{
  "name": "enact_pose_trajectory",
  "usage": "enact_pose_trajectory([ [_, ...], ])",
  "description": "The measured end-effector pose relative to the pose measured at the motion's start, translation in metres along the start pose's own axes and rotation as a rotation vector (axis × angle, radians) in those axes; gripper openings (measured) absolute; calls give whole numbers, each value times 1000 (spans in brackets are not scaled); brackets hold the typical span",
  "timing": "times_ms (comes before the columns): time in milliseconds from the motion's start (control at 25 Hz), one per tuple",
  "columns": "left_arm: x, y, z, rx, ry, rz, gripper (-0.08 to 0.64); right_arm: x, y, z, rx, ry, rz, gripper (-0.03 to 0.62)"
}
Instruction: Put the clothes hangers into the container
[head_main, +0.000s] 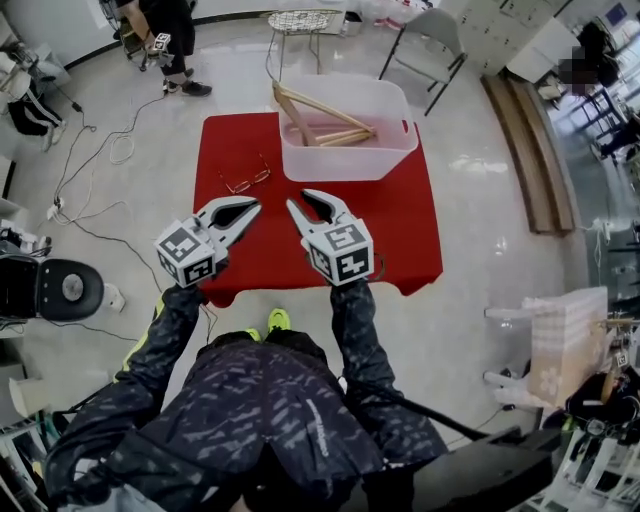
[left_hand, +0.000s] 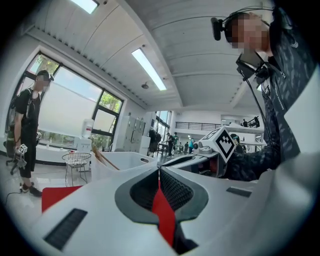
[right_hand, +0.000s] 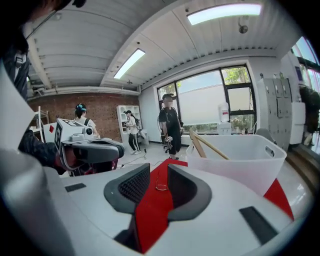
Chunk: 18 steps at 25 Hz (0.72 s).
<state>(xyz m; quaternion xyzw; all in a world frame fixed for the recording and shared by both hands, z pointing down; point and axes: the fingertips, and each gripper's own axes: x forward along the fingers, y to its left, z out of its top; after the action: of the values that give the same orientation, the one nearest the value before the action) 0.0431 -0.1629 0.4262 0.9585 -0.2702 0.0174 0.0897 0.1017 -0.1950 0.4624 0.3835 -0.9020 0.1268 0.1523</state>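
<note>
Floor (head_main: 480, 180): pale and glossy, with cables trailing across the left of the frame in the head view.
Table (head_main: 250, 250): covered in red, at frame centre.
Container (head_main: 345, 160): white translucent tub on the table's far edge, upper centre of the frame. It also shows at the right of the right gripper view (right_hand: 235, 160).
Bystander (head_main: 170, 40): person in dark clothes standing on the floor at upper left, well apart from the table.
Folding chair (head_main: 425, 40): grey, on the floor beyond the container, at upper right.
Clothes hangers (head_main: 320, 125): wooden and already inside the container. One leans up against the tub's left wall and pokes above the rim; the others lie low on its bottom. The raised one is seen over the rim in the right gripper view (right_hand: 207, 145).
Left tool (head_main: 252, 207): held over the near half of the table, tips pointing toward the container. Its jaws meet at the tips with nothing between them.
Right tool (head_main: 300, 198): just beside the left one, at lower centre. Its jaws are partly apart with only red table showing through the gap, so it is gripping nothing.
Eyeglasses (head_main: 245, 182): thin-rimmed, lying flat on the table between the tools and the container, left of centre.
</note>
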Motion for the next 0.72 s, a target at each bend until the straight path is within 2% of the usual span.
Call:
enact_pose_trajectory([
  [240,-27,-21,-15,-21,1,7,12,-12,28,-17,20,-10,5,97],
  [480,-75,-40,-19,-33,-19,-14,12,-21,81,-11,-50,-7,-19,66],
  [720,-105,-68,-19,-31,-35,-58,12,-42,122,-22,-67,8,-60,41],
])
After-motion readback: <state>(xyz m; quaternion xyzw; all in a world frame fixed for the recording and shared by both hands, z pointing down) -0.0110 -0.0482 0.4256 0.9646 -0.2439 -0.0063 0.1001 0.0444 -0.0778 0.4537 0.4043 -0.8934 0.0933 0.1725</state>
